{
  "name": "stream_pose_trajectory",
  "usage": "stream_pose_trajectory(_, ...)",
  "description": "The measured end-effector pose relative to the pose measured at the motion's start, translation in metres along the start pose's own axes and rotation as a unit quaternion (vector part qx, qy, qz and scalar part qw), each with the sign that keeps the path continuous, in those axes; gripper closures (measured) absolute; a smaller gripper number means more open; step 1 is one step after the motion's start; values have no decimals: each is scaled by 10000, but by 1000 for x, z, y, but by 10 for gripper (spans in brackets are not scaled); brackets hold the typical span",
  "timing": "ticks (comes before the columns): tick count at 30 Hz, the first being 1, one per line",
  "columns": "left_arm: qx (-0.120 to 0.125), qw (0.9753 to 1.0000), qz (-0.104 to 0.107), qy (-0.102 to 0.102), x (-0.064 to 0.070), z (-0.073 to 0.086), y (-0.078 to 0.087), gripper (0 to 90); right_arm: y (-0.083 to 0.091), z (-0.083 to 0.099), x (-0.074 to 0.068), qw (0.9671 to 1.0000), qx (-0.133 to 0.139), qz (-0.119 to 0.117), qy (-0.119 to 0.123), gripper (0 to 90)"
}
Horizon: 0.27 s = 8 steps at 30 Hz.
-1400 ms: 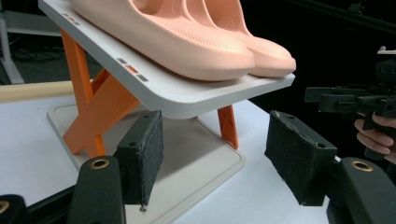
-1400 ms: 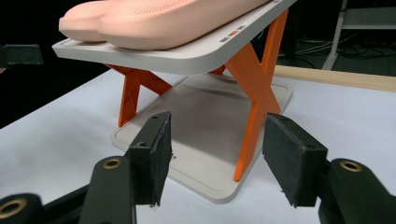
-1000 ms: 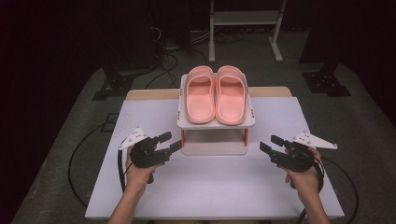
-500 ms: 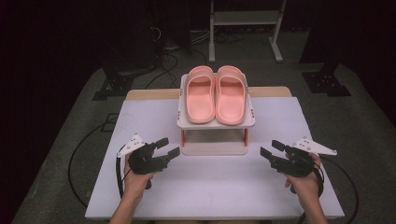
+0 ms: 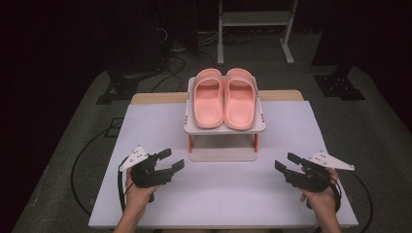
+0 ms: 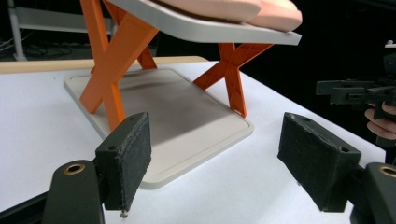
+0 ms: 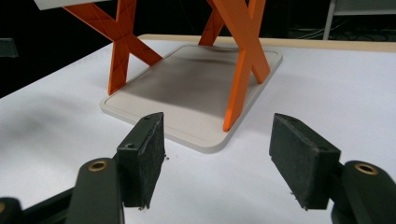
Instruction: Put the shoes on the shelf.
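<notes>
While flanking the orange-legged shoe rack with pink slippers: left gripper, right gripper, jaws spread, empty.

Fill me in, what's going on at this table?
A person holds the left gripper and right gripper low over the white table, both open and empty. They point at a small rack with orange legs, one on each side. A pair of pink slippers sits on the top shelf, untouched.
</notes>
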<state>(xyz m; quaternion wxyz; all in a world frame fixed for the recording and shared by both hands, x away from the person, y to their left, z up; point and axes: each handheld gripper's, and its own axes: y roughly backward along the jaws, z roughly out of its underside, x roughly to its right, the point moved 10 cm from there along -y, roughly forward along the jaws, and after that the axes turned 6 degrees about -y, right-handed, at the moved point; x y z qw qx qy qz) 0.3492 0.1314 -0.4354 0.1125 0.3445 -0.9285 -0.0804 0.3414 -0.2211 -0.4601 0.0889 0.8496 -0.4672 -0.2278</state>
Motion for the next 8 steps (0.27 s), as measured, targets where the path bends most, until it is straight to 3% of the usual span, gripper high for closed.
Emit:
stream_pose_trajectory(5,-20,10000,32,47,1,15,8,231,5,11,2,9999,40,24,98,324)
stream_pose_trajectory(8,24,9998,-79,172,-5,27,16,199,10,19,2,9999,107,-74,-12,290)
